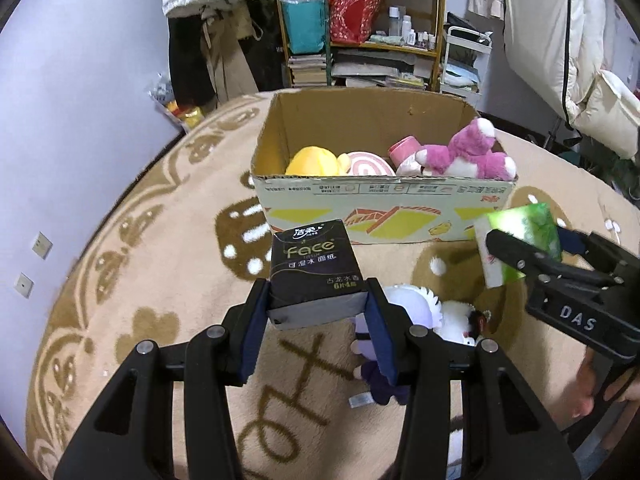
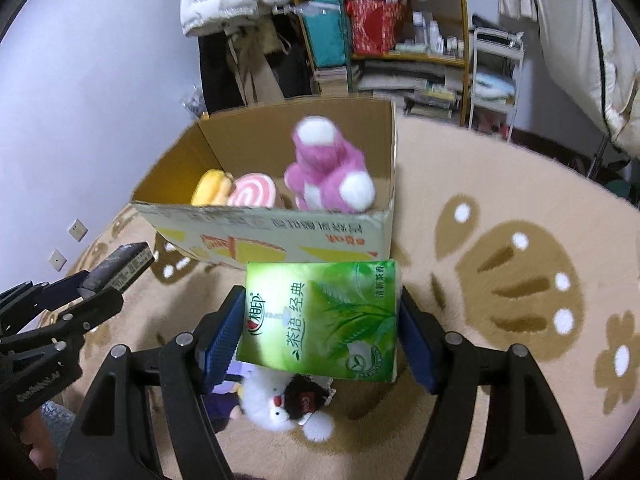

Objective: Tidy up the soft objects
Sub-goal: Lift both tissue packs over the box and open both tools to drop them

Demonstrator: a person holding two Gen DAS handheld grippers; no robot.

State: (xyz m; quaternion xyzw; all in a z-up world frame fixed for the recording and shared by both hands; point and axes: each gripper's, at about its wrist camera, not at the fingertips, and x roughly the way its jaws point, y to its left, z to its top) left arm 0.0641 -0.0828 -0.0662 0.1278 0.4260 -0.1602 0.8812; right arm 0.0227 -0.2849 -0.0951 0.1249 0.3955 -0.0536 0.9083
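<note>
My left gripper (image 1: 318,312) is shut on a black tissue pack (image 1: 314,276), held above the rug in front of the cardboard box (image 1: 384,210). My right gripper (image 2: 322,332) is shut on a green tissue pack (image 2: 320,322), also just before the box (image 2: 280,236); it shows at the right of the left wrist view (image 1: 520,240). The box holds a pink plush bear (image 1: 468,152), a yellow plush (image 1: 314,162) and a pink swirl cushion (image 1: 366,166). A white plush (image 2: 280,404) and a purple plush (image 1: 380,368) lie on the rug below the grippers.
A beige patterned rug (image 1: 160,280) covers the floor. A shelf (image 1: 360,28) full of bags and books stands behind the box, with hanging coats (image 1: 208,20) to its left and a white cart (image 1: 464,60) to its right. A blue wall (image 1: 60,100) is at the left.
</note>
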